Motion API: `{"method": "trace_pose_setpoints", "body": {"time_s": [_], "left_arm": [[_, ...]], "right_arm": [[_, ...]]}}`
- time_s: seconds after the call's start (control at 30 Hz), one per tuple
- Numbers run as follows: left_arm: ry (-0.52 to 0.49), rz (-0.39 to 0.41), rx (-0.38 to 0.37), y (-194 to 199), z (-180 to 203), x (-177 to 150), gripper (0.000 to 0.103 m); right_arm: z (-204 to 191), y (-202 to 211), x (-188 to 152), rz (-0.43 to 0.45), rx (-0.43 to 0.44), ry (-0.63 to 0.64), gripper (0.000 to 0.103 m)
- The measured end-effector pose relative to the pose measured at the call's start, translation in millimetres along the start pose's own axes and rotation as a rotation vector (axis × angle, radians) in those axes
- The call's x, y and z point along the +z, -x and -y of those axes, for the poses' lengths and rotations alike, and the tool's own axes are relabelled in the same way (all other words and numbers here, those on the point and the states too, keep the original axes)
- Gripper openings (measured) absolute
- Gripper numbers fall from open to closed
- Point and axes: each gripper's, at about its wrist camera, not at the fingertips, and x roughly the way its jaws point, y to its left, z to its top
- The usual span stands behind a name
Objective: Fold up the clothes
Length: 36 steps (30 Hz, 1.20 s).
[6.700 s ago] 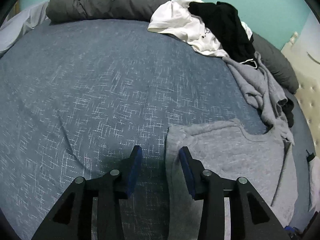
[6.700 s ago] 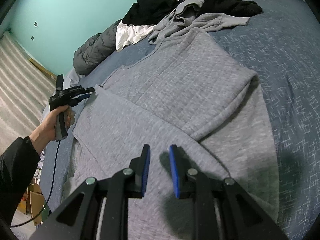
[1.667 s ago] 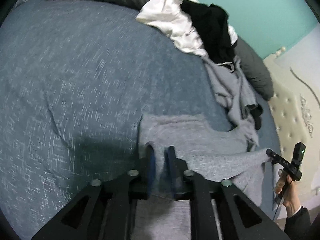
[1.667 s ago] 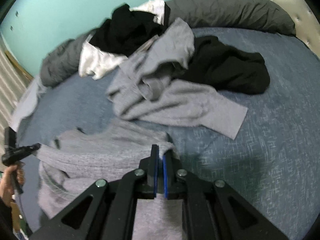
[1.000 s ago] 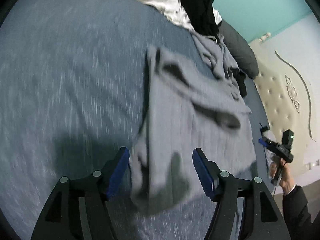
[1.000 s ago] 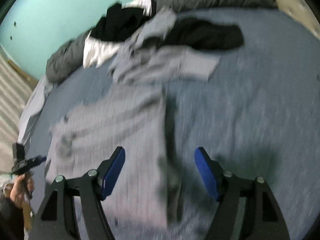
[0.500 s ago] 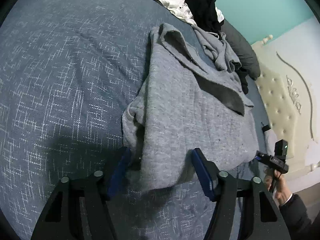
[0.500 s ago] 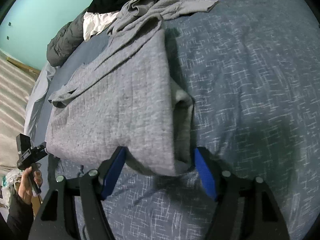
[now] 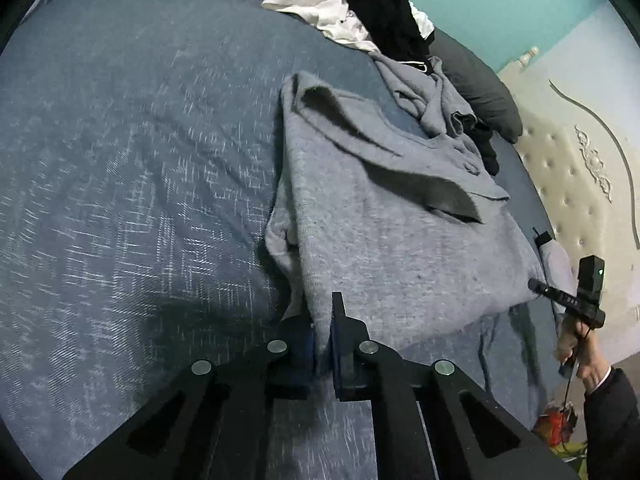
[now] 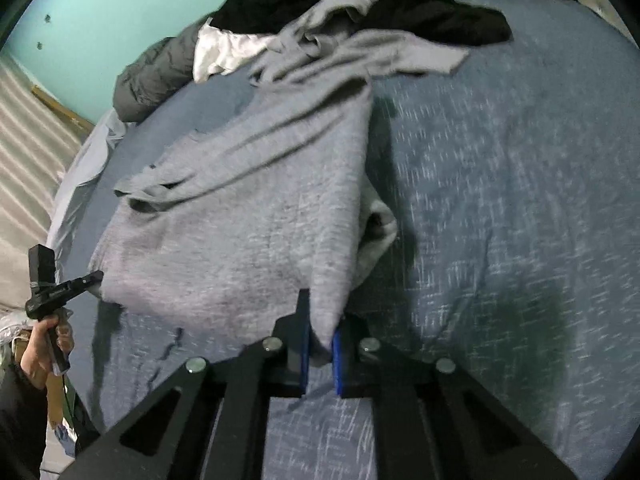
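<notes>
A grey sweater (image 9: 380, 240) lies folded on the blue bedspread (image 9: 120, 160), one sleeve laid across its top. My left gripper (image 9: 323, 320) is shut on the sweater's near left corner, and the cloth rises into the pads. In the right wrist view the same sweater (image 10: 240, 220) spreads away to the left. The jaws of my right gripper (image 10: 320, 324) are closing on its near right corner, with the cloth pinched between the blue pads. Each wrist view shows the other gripper at the sweater's far near corner: the right gripper (image 9: 538, 287) and the left gripper (image 10: 92, 278), each held by a hand.
A heap of white, black and grey clothes (image 9: 380, 20) lies at the back of the bed against dark grey pillows (image 9: 480, 92). A padded cream headboard (image 9: 580, 168) is on the right, a teal wall (image 10: 120, 0) behind. Bedspread (image 10: 500, 200) stretches to the right.
Both grippers stood open around the sweater's near corners half a second ago. Now both have closed on the cloth, and the near edge is slightly lifted.
</notes>
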Motion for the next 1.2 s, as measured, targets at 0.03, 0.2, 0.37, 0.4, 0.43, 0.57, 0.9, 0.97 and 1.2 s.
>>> {"method": "trace_pose_setpoints", "body": {"time_s": [0.03, 0.2, 0.37, 0.4, 0.43, 0.57, 0.9, 0.97, 1.2], "left_arm": [[-0.001, 0.001, -0.004, 6, 2, -1, 0.006], [-0.027, 0.009, -0.008, 42, 15, -12, 0.003], [-0.052, -0.01, -0.017, 74, 26, -43, 0.002], [-0.054, -0.015, -0.021, 77, 27, -51, 0.002], [-0.055, -0.019, -0.025, 81, 28, -59, 0.002], [-0.069, -0.031, -0.055, 97, 37, -91, 0.002], [-0.116, -0.176, -0.083, 90, 61, -151, 0.003], [-0.088, -0.212, -0.062, 76, 55, -153, 0.003], [-0.096, -0.139, 0.017, 93, 48, -130, 0.011]], "right_arm": [[-2, 6, 0, 0.004, -0.002, 0.01, 0.007], [-6, 46, -2, 0.025, 0.015, 0.048, 0.007], [-29, 75, -16, 0.02, 0.029, 0.1, 0.007], [-34, 82, -22, 0.017, 0.033, 0.113, 0.007], [-38, 89, -30, 0.01, 0.035, 0.127, 0.007], [-42, 108, -61, -0.018, 0.047, 0.147, 0.007], [1, 122, -146, -0.092, 0.003, 0.09, 0.007], [11, 113, -152, -0.111, -0.005, 0.071, 0.007], [14, 110, -146, -0.093, -0.121, 0.098, 0.017]]}}
